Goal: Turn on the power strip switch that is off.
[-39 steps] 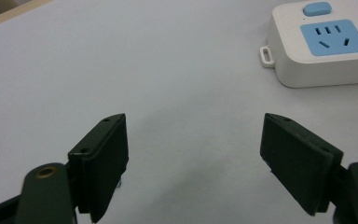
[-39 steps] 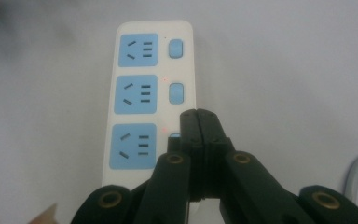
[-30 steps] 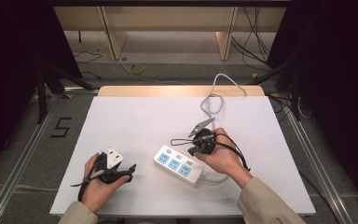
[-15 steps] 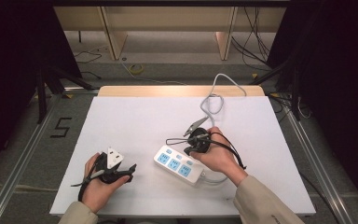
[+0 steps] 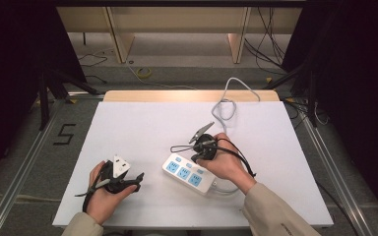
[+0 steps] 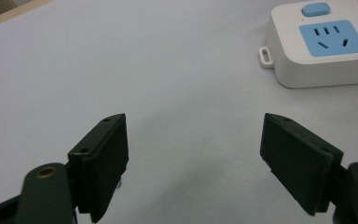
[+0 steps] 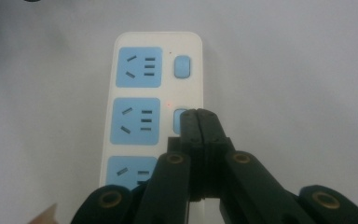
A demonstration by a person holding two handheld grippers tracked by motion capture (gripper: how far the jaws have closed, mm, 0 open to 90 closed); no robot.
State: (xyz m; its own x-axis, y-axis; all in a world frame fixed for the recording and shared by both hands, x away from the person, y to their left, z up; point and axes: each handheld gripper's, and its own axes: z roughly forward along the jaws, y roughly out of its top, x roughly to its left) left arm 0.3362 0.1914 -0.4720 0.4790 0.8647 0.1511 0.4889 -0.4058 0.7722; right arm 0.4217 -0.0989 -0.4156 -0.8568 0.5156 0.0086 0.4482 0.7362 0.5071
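**Right hand-held gripper pressed together over strip's middle switch**

While the left hand-held gripper (image 5: 137, 177) sits idle at the worktop's near-left, jaws spread wide and empty (left gripper view shows bare white surface between them), the right hand-held gripper (image 7: 198, 120) is over the power strip (image 5: 189, 172).

- Power strip: white, three blue sockets, lying flat on the worktop (image 5: 142, 123), near-centre, slightly right. Long axis runs diagonally in the high view: one end up-left toward the middle of the worktop, the other down-right under the person's right hand (image 5: 226, 164). Sockets face up.
- Its white cable (image 5: 225, 105) loops away toward the far edge of the worktop.
- Right gripper view: strip's long axis runs straight away from the camera, sockets in a column, blue switches (image 7: 182, 66) beside each socket. Jaws are closed against each other, nothing between them, tips overlapping the middle switch. Small red dot lit next to that switch. Cannot tell whether the tips touch it.
- Left gripper view: end of the strip (image 6: 317, 44) at upper right, well apart from the jaws.

Versus 0.5 s ago: right hand-held gripper has edged slightly toward the strip; strip, cable and left hand (image 5: 106, 196) unchanged.
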